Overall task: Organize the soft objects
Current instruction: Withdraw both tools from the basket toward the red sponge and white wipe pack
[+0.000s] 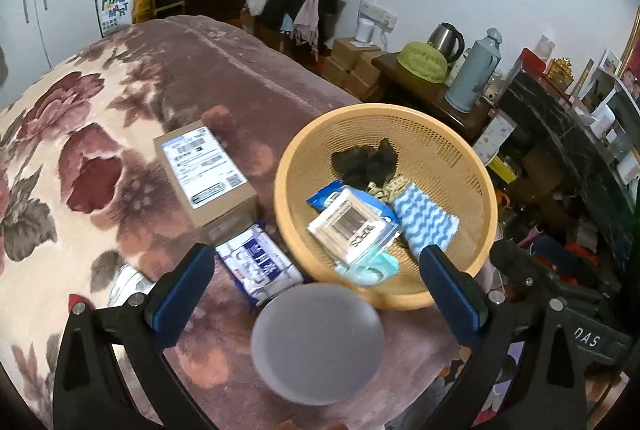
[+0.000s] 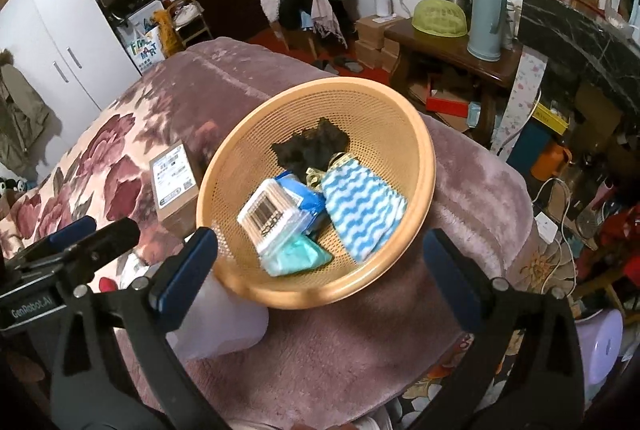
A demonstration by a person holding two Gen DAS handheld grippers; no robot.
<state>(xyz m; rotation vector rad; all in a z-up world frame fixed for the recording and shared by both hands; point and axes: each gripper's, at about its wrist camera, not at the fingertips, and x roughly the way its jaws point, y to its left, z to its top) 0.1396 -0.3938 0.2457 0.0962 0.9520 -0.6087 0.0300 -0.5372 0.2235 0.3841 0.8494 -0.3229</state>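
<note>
- The basket (image 2: 416,133) sits on the bed (image 1: 240,69) near the blanket's corner; its far rim is close to the bed's edge, beyond which a cluttered floor and a wooden bench (image 2: 448,45) lie.
- Inside the basket: a black cloth (image 2: 312,145), a blue-white wavy cloth (image 2: 360,209), a blue pack (image 2: 300,195), a clear box (image 2: 268,218) with a barcode, and a teal mask (image 2: 296,258).
- Left of the basket, bare blanket stretches away past a carton (image 1: 204,169) with a printed shipping label, too small to read.
- A tissue pack (image 1: 260,262) lies touching the carton's near end, just beside the basket; its blue writing is unreadable.
- A blurred frosted round lid (image 1: 318,344) sits between the left hand-held gripper (image 1: 316,282) fingers, which are spread wide and touch nothing.
- The right hand-held gripper (image 2: 320,270) is also spread wide, empty, above the basket's near rim.
- The left tool's body reads "GenRobot.AI" in the right view; a bag (image 2: 146,51) by the wardrobe (image 2: 68,29) reads "MART".
</note>
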